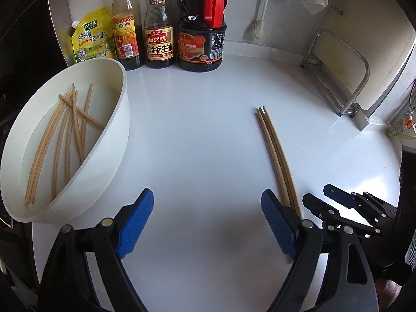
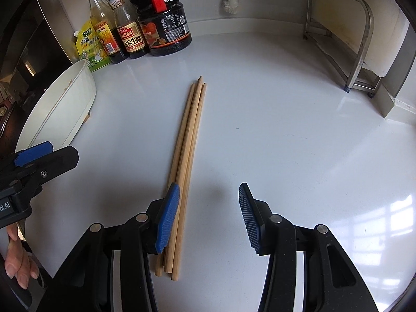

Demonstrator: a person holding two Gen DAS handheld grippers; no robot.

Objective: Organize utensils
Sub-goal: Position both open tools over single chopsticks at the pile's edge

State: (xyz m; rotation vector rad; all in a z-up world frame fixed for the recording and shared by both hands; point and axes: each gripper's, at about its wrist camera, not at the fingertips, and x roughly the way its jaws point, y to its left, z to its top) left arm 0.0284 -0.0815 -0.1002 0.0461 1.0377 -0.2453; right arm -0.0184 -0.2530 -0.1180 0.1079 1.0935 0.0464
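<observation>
Chopsticks half sorted: some in the bowl, a bundle on the counter.

The counter (image 2: 260, 130) carries a white bowl (image 1: 114, 140) at the left with loose chopsticks inside (image 1: 70, 135), and a neat bundle (image 2: 189, 140) lying mid-counter. The left gripper (image 1: 206, 221) hangs wide and empty. The right gripper (image 2: 209, 218) is also wide, its left pad touching the bundle. Next, I'd guess, it must shift left to straddle the sticks, then close.
</observation>
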